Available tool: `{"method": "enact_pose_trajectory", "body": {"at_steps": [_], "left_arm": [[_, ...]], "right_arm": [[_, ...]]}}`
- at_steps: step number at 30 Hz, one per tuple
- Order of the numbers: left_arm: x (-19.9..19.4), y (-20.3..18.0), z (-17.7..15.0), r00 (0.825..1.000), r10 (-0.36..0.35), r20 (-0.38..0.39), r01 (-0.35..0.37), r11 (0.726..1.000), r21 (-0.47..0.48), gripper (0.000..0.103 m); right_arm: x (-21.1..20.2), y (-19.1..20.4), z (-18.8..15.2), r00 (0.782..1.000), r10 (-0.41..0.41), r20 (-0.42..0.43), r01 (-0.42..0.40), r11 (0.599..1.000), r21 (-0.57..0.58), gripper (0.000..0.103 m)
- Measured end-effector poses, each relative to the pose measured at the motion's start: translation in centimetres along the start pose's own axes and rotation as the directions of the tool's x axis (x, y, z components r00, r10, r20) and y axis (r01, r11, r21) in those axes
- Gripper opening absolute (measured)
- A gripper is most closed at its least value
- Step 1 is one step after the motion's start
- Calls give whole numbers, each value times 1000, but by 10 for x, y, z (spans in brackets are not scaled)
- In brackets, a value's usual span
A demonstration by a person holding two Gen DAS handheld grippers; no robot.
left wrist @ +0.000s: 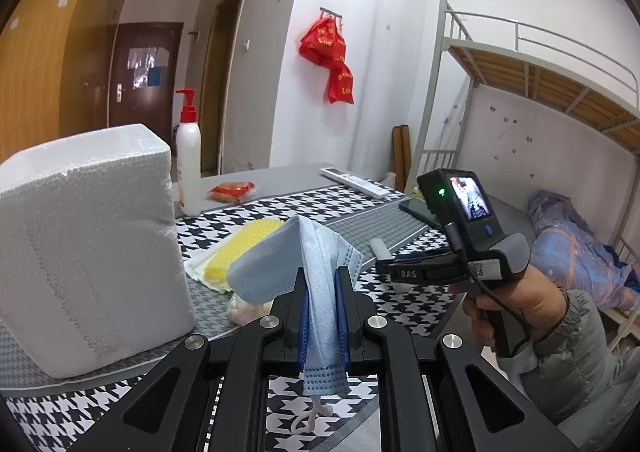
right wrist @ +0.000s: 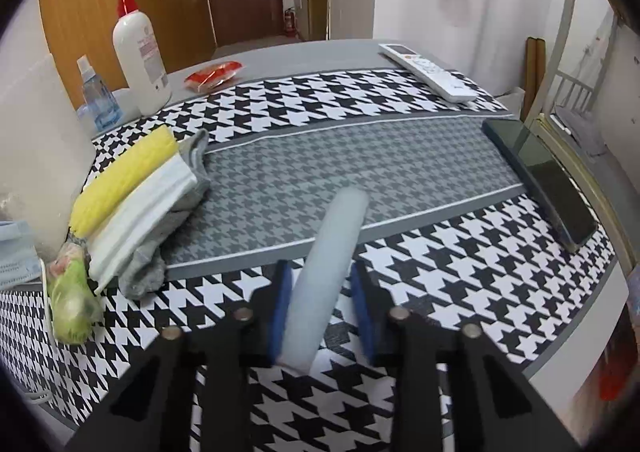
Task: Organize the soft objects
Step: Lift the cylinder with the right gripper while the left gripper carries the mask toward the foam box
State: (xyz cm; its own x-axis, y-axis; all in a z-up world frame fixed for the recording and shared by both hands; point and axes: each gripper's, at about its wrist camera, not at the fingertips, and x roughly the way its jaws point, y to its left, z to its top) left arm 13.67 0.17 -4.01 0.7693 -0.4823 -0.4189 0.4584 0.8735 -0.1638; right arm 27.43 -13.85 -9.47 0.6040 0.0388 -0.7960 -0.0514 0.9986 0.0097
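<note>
My left gripper (left wrist: 322, 276) is shut on a light blue face mask (left wrist: 272, 264), which hangs folded over the pads above the houndstooth tablecloth (left wrist: 400, 304). A grey foam tube (right wrist: 336, 236), blurred, lies along my right gripper (right wrist: 320, 266) between both blue pads and off the cloth; the gripper is shut on it. In the left wrist view a hand holds that right gripper (left wrist: 384, 266) at the right, with the tube's end (left wrist: 380, 248) sticking out. At the left lies a pile: a yellow sponge (right wrist: 128, 175), a white folded cloth (right wrist: 140, 215), a grey cloth (right wrist: 176, 207) and a greenish bagged item (right wrist: 72, 304).
A big white foam block (left wrist: 88, 244) stands at the table's left. Behind are a pump bottle (right wrist: 138, 51), a water bottle (right wrist: 98, 95), a red packet (right wrist: 214, 73) and a white remote (right wrist: 428, 69). A dark phone (right wrist: 540, 179) lies at the right edge, with a bunk bed (left wrist: 540, 67) beyond.
</note>
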Motion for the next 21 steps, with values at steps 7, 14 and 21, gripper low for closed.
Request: {"method": "enact_pose_trajectory", "body": {"at_steps": [7,14,21], "left_arm": [[-8,-4,13,999,-15,42,15,1000,13,13],[-10,-10,15,999,7,48,-8,1000,26,13],[-11,-14,19,999,24,47,-26,999,38,13]], "right_arm": [[-3,-13,1,997,69,15,-69,997,27,21],[-22,-28,4,992,107,63,-110,992,55,21],[-51,-32,4,982,139,129,-146,988,50,22]]}}
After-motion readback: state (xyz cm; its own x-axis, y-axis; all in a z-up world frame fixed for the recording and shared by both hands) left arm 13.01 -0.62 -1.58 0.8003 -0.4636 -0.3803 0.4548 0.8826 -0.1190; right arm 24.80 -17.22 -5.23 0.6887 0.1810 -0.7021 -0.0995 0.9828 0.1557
